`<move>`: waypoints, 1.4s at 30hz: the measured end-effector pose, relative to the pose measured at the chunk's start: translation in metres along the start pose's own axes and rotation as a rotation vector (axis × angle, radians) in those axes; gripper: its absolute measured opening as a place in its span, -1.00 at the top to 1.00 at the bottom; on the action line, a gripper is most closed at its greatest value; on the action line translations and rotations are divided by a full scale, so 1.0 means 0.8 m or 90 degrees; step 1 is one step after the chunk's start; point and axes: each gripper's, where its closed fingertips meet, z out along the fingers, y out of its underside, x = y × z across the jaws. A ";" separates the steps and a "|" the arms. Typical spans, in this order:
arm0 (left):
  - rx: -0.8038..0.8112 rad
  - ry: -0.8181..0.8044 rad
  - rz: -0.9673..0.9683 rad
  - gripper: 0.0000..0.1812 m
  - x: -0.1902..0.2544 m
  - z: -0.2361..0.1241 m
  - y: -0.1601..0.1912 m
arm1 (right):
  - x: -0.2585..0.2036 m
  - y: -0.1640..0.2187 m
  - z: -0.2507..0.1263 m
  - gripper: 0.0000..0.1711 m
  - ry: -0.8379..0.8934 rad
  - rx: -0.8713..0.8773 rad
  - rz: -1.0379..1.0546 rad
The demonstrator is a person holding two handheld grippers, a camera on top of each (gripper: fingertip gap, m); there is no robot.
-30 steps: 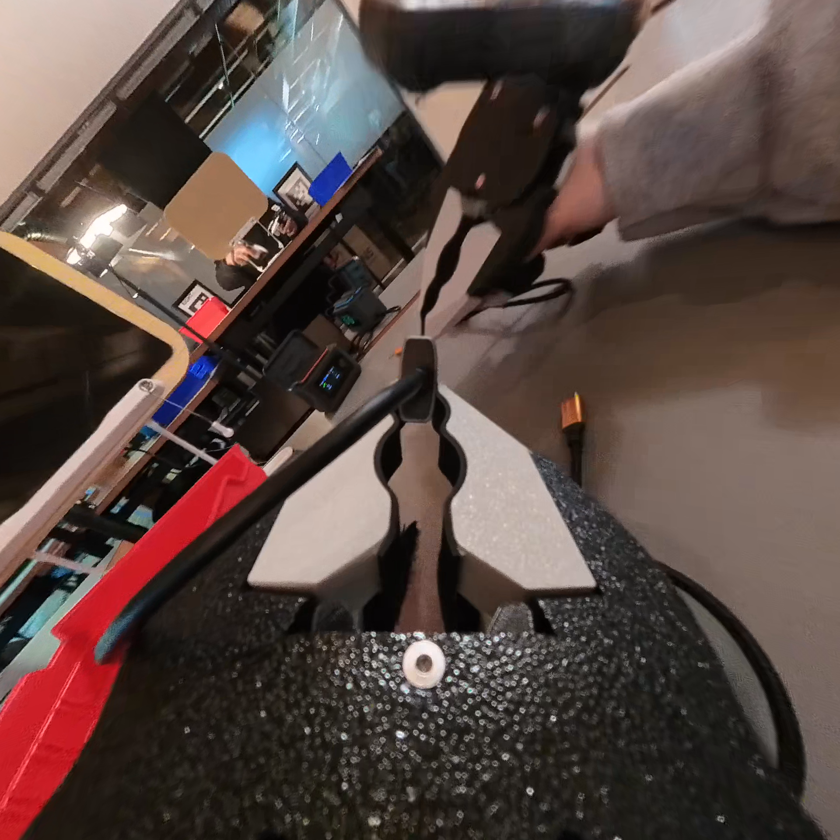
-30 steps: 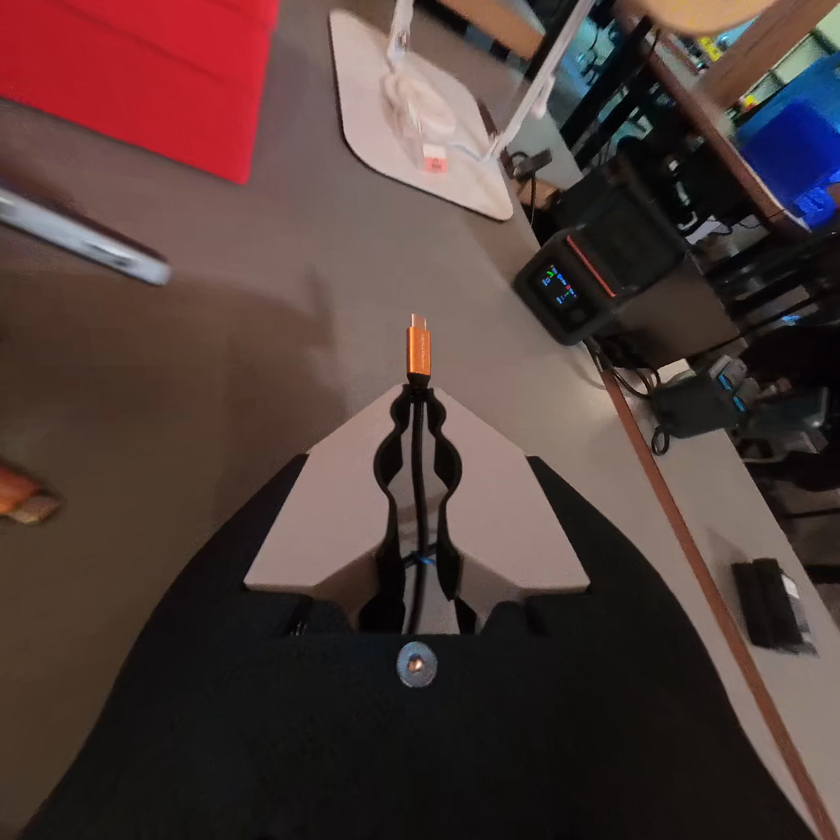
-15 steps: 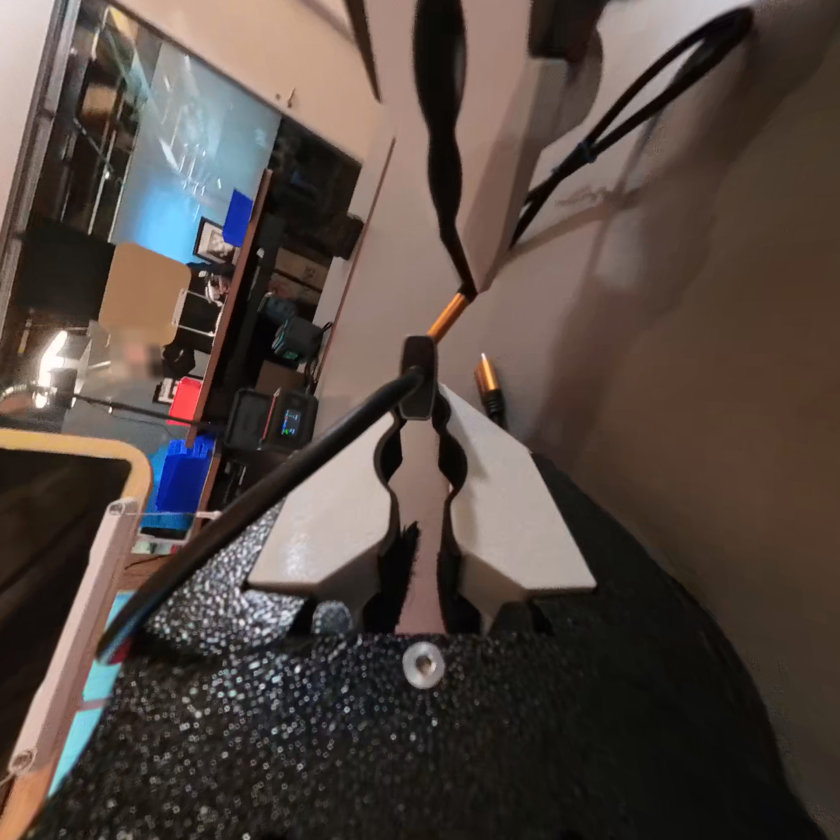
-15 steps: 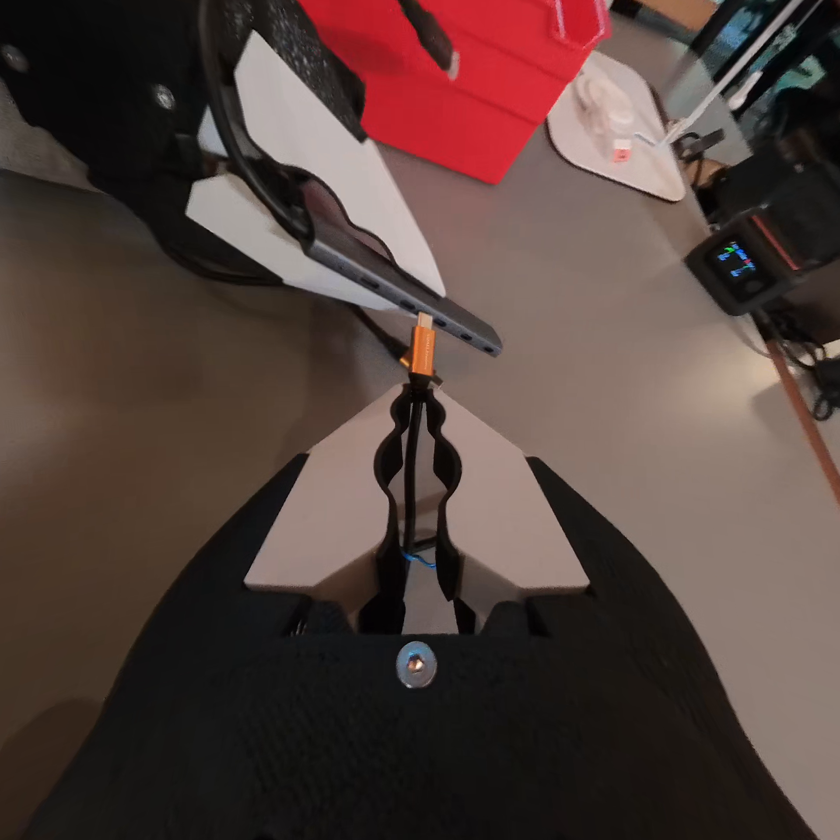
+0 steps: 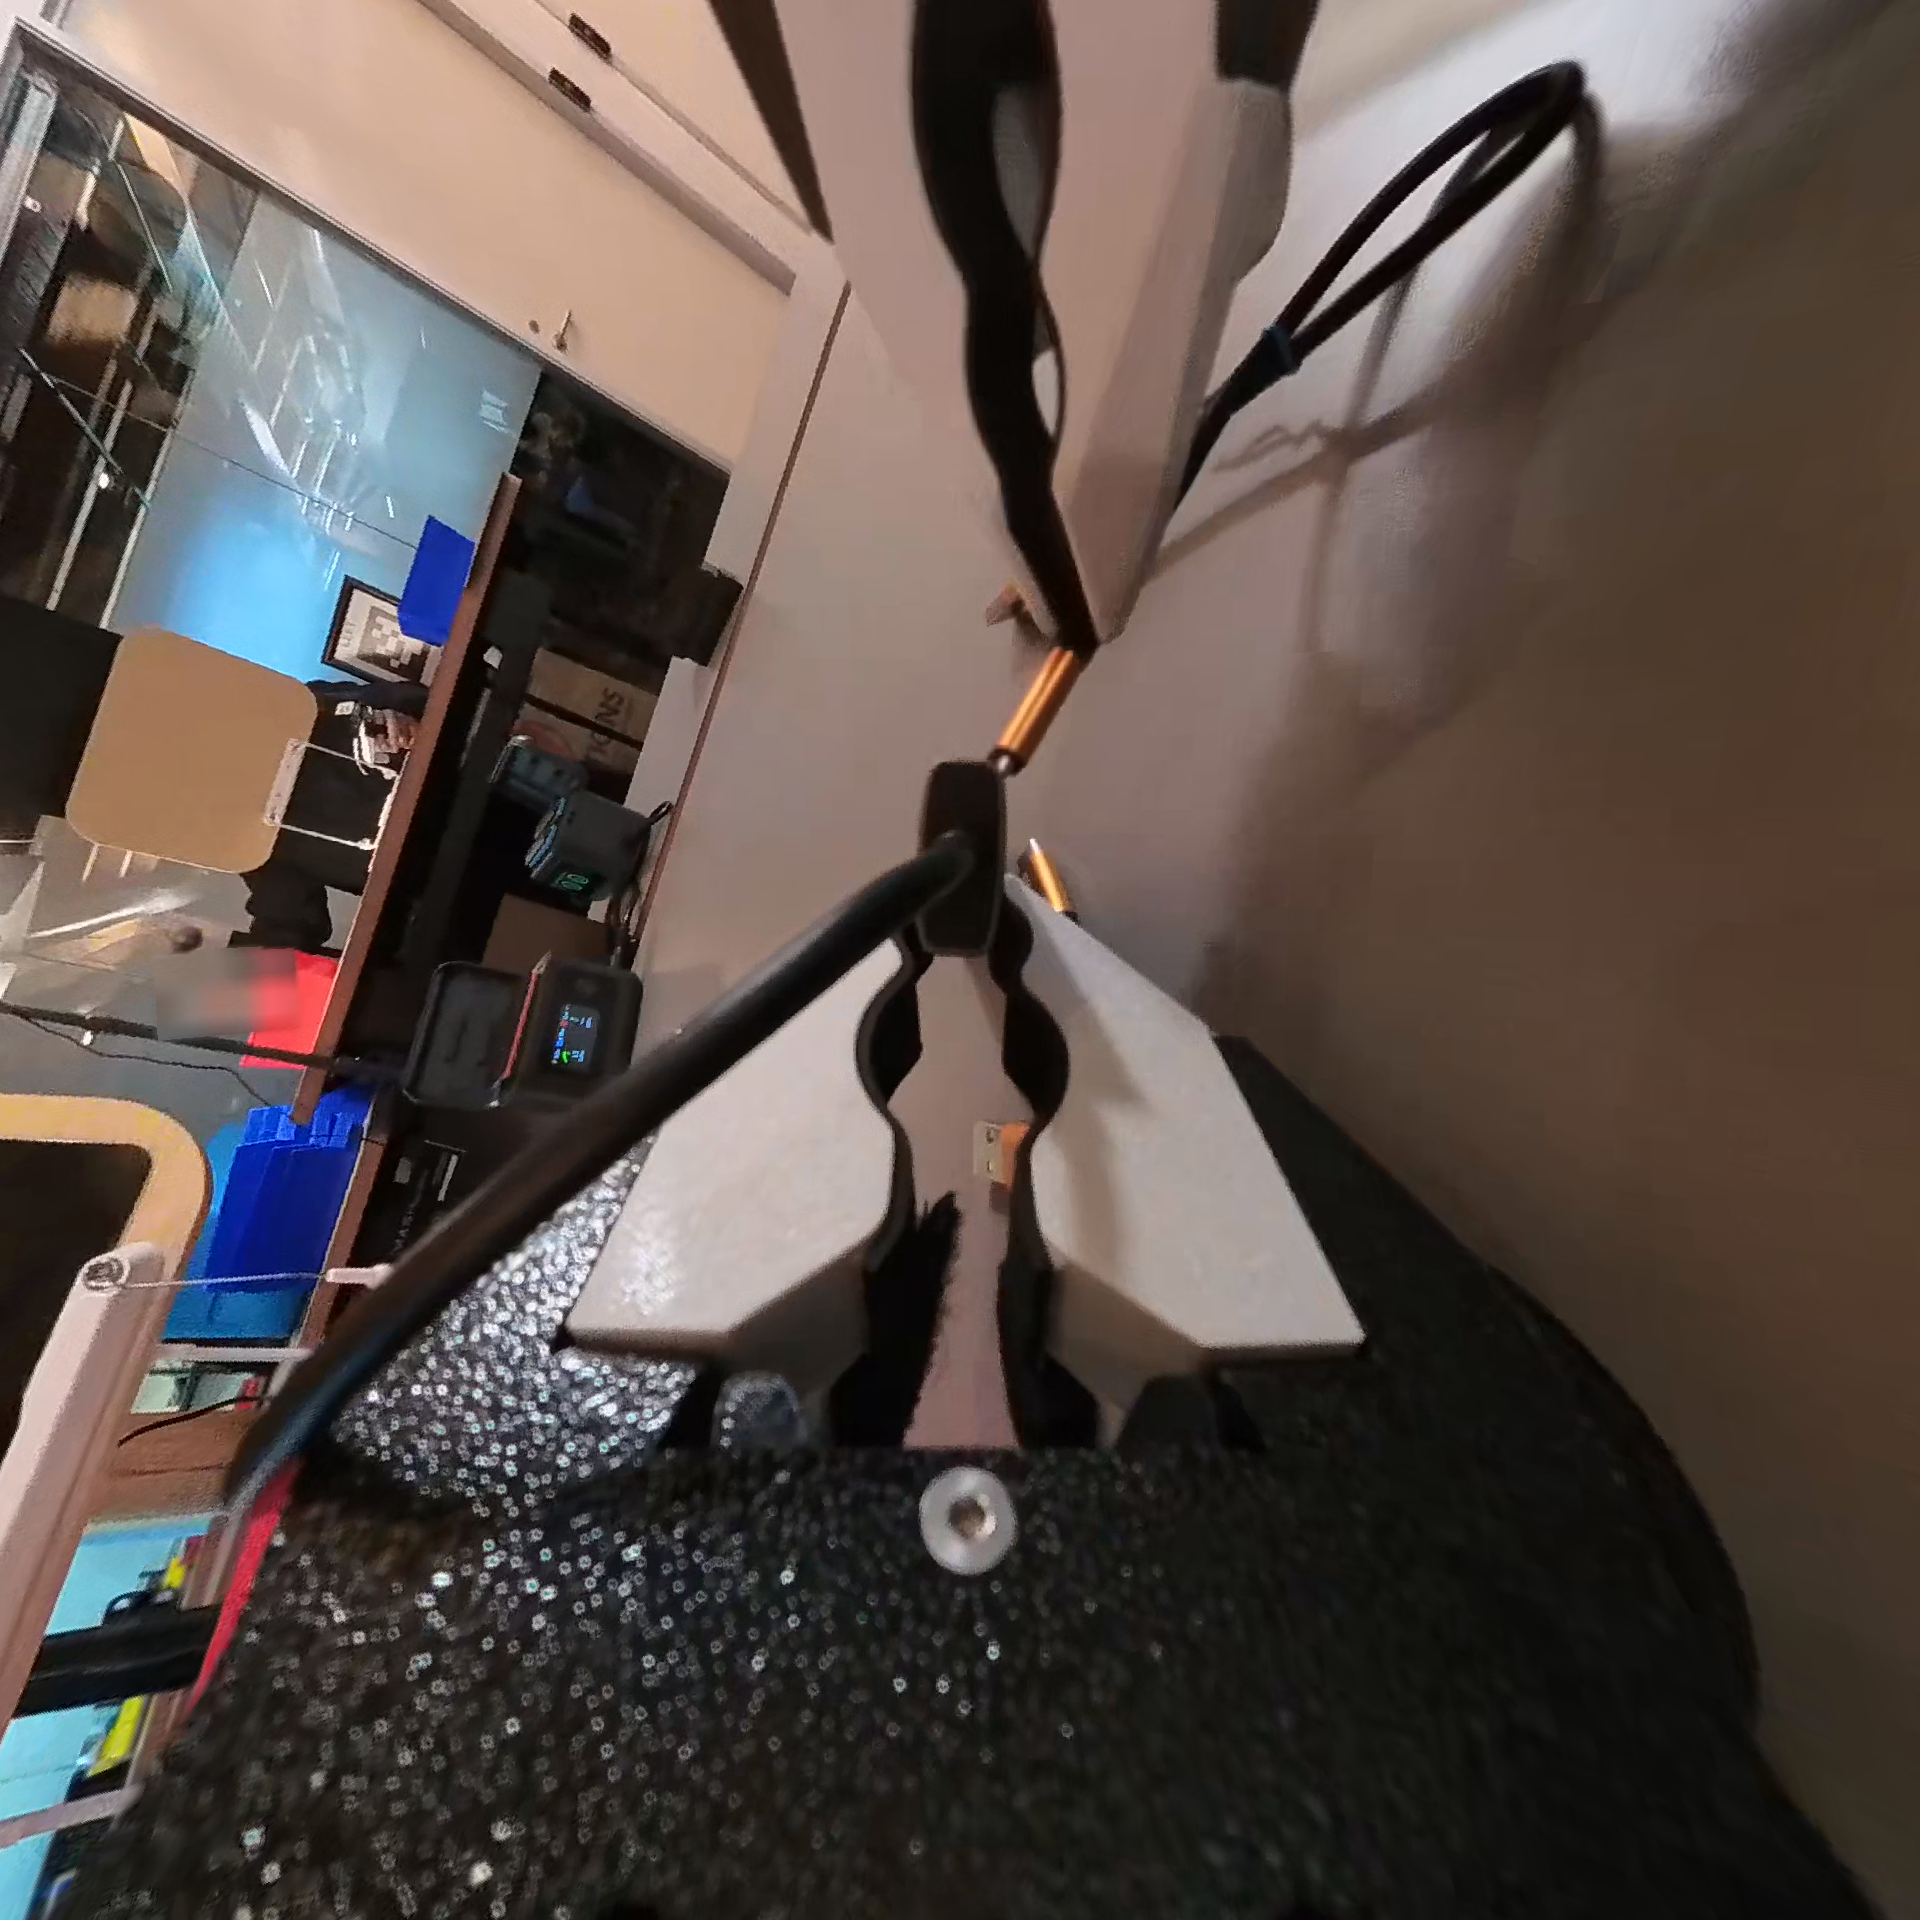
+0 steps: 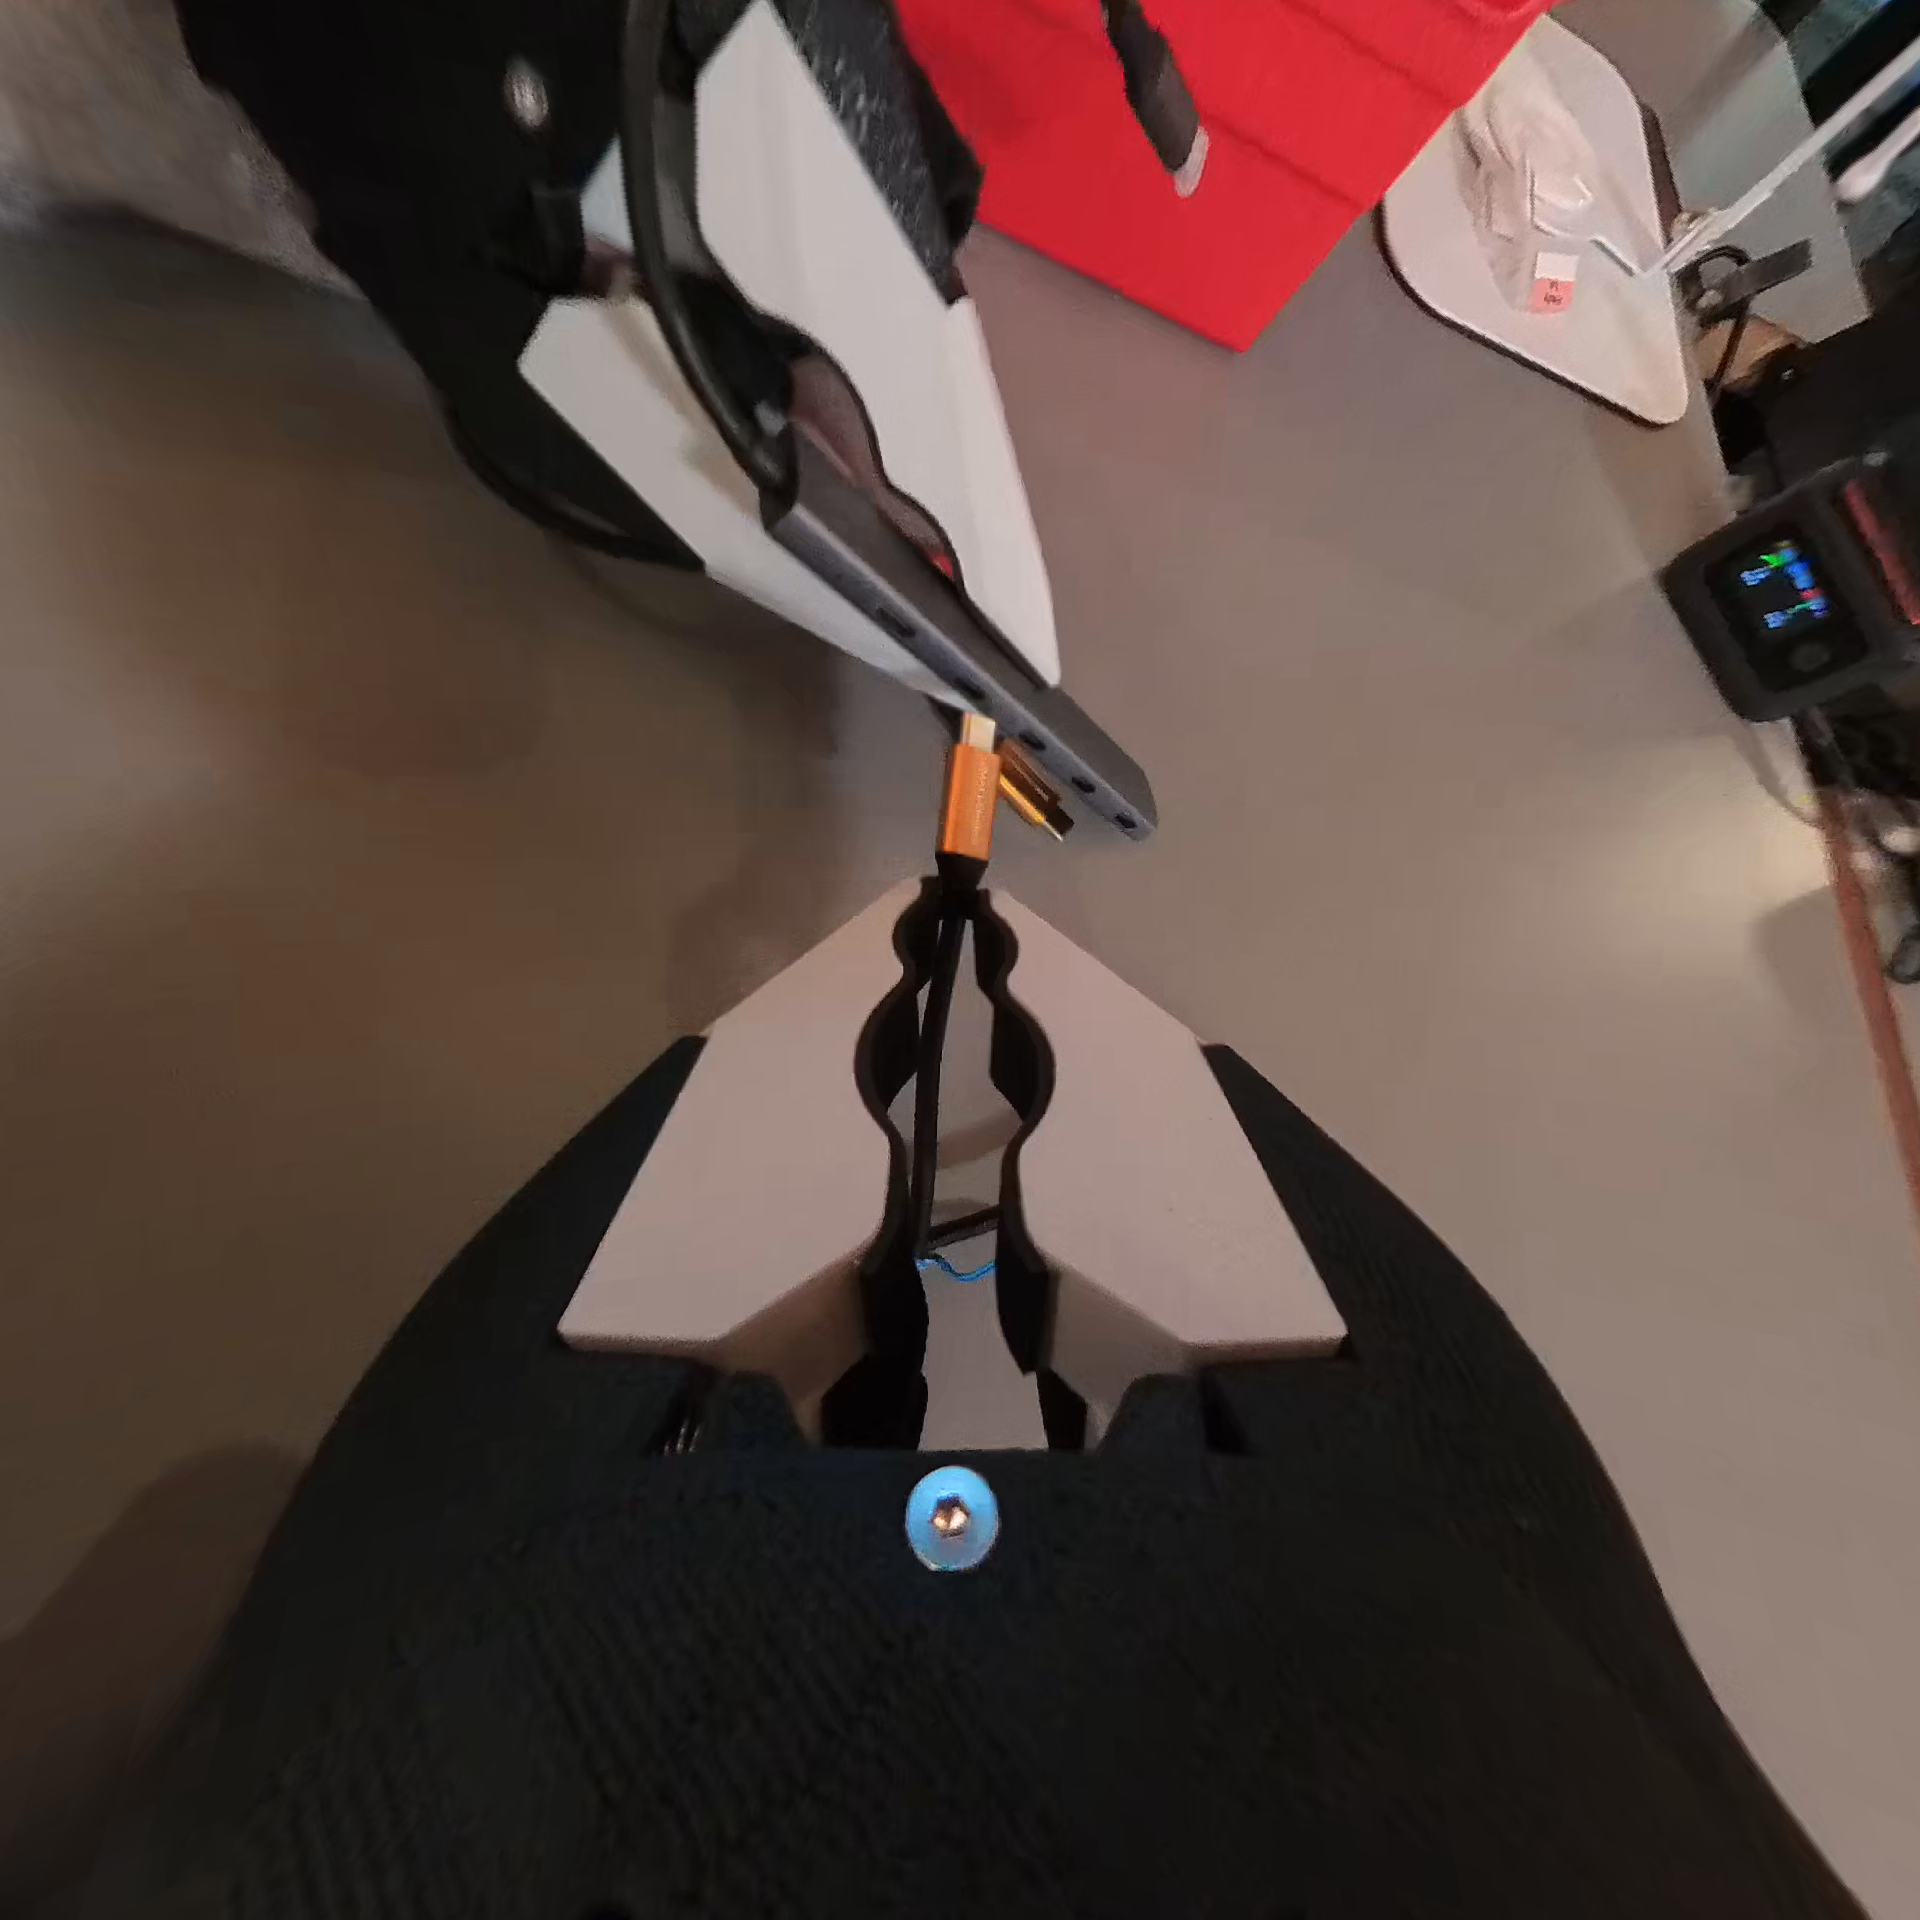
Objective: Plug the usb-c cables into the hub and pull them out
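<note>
Right wrist view: plug meets hub.
Right claw (image 6: 954, 883) pinches the orange usb-c cable (image 6: 968, 795), its tip touching the grey hub (image 6: 977, 665) clamped ahead in the left claw (image 5: 964, 914).

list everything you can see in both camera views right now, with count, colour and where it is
Hub: one, grey, held in the left gripper, above the table.
Cable plugs: two, orange; one plug in the right gripper with its tip at the hub's ports, a second plug beside it.
Black cable: one, running from the hub's end.
Red box: one, far side of the table.
White pad: one, beside the red box.
Power station: one, black with a lit screen, table edge.
Table: one, grey.
Left gripper: jaws shut on the hub.
Right gripper: jaws shut on the cable.
</note>
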 end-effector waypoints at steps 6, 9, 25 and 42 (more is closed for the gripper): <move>-0.030 -0.013 0.037 0.92 0.001 0.003 0.002 | -0.007 -0.003 0.005 0.95 0.029 -0.048 -0.074; -0.048 -0.020 0.087 0.91 0.005 0.004 0.001 | -0.009 -0.003 0.004 0.95 0.022 -0.049 -0.066; -0.068 -0.027 0.137 0.90 0.007 0.007 0.000 | -0.005 0.005 -0.001 0.95 0.016 -0.052 -0.043; -0.077 -0.030 0.178 0.91 0.008 0.008 0.001 | -0.006 0.006 0.001 0.95 0.006 -0.047 -0.035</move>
